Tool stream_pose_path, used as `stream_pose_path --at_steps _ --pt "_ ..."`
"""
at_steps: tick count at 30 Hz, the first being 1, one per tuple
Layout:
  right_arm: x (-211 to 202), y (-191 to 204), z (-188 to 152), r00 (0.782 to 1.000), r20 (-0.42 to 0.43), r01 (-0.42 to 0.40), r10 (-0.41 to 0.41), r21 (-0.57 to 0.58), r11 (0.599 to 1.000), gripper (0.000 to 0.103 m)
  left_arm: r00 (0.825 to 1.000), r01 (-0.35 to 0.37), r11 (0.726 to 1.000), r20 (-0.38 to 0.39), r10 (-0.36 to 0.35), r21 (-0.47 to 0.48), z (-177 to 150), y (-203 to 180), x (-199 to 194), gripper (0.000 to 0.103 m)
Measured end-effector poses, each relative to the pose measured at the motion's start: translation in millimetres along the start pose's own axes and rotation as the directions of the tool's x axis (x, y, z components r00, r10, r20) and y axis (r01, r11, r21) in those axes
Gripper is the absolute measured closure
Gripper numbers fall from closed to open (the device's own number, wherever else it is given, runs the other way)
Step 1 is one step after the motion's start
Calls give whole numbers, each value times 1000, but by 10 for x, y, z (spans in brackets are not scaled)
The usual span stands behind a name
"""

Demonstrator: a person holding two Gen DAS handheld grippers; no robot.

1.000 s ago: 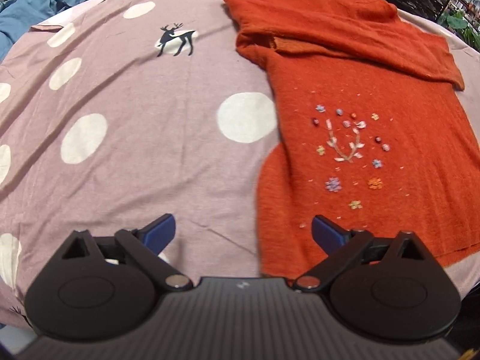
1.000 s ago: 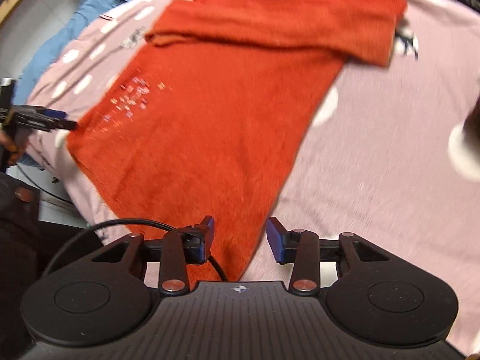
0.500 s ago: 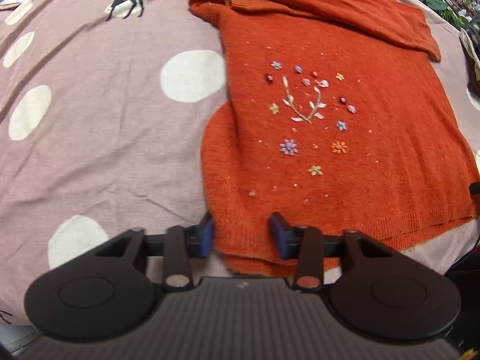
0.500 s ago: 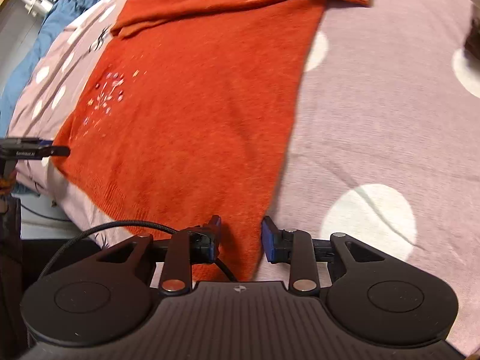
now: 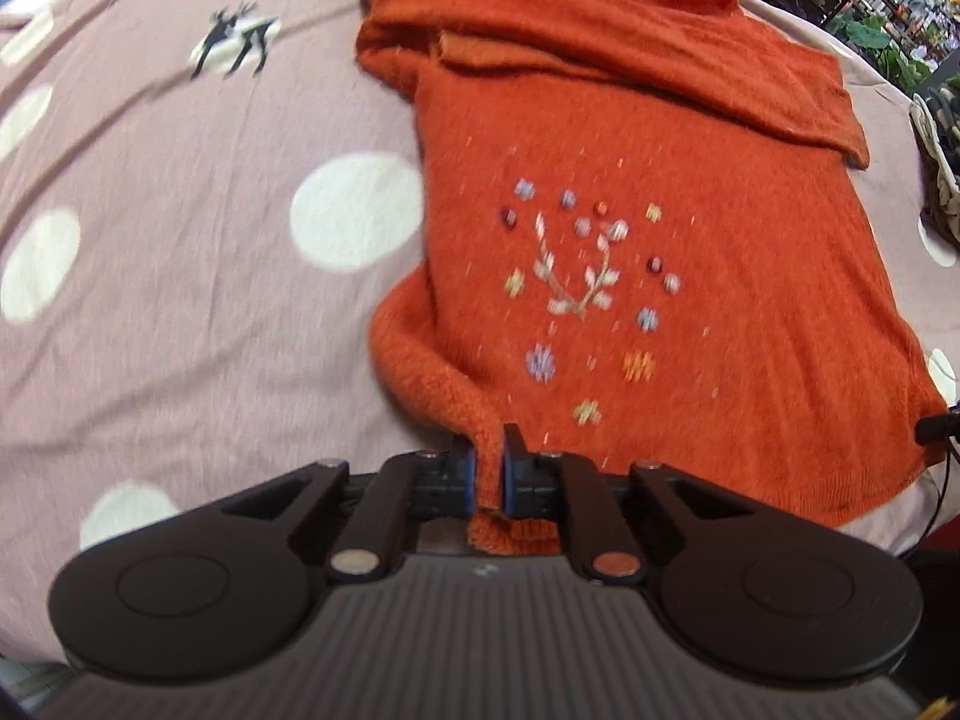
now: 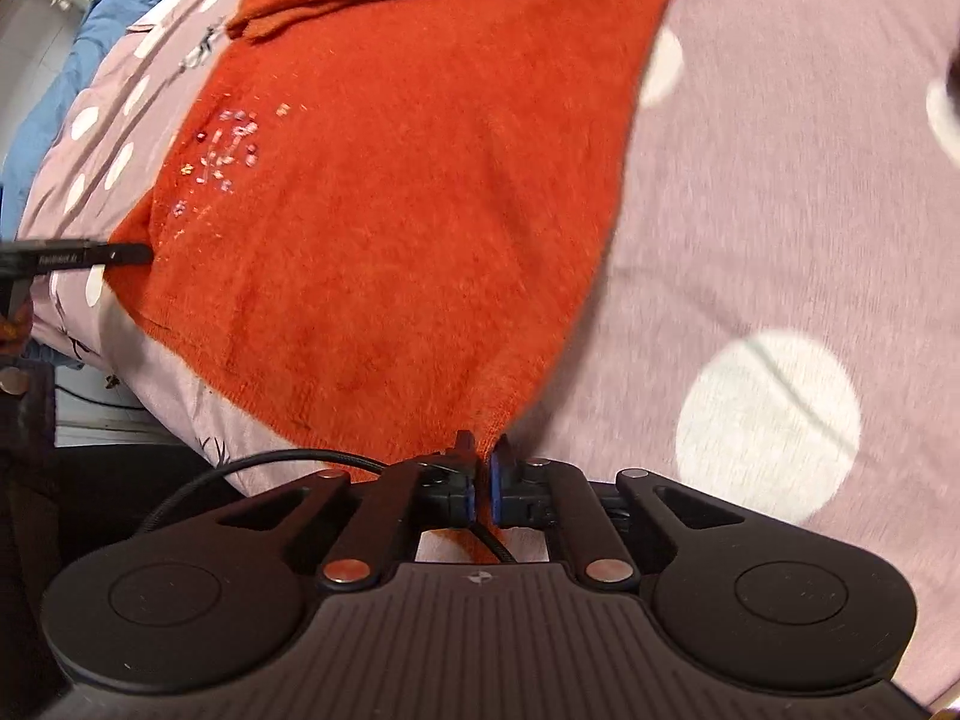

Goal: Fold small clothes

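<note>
An orange knitted sweater [image 5: 690, 276] with a small embroidered flower motif lies flat on the bed, its sleeves folded across the far end. My left gripper [image 5: 487, 468] is shut on the sweater's near left hem corner, which is lifted a little. My right gripper [image 6: 482, 468] is shut on the near right hem corner of the sweater [image 6: 408, 198]. The left gripper's fingers [image 6: 90, 255] show at the left edge of the right wrist view, at the other hem corner.
The bed cover [image 5: 180, 252] is dusty pink with white dots and a black deer print [image 5: 234, 48]. A blue garment [image 6: 72, 78] lies off the far left side. A black cable [image 6: 288, 459] runs by the right gripper. The bed's near edge is just below the hem.
Both grippers moved in to the hem corners and closed on them. The left corner is now pinched and raised off the cover.
</note>
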State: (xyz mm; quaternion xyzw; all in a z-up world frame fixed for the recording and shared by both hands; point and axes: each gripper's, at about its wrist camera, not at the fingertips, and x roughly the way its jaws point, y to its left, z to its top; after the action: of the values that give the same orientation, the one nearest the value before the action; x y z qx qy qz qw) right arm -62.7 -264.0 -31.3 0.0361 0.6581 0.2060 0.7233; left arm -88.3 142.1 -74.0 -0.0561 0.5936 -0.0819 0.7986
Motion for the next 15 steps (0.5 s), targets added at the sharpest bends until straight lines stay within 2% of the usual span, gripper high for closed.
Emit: stream_pose_path --at_steps 9,15 --pt "-162 -51 371 996 88 -15 17 -17 1000 96 997 1 999 71 -3 33 522 -268 10 95" --pt "-273 -121 778 985 175 13 -10 -19 1000 96 993 -15 1000 114 17 -21 874 -249 103 95"
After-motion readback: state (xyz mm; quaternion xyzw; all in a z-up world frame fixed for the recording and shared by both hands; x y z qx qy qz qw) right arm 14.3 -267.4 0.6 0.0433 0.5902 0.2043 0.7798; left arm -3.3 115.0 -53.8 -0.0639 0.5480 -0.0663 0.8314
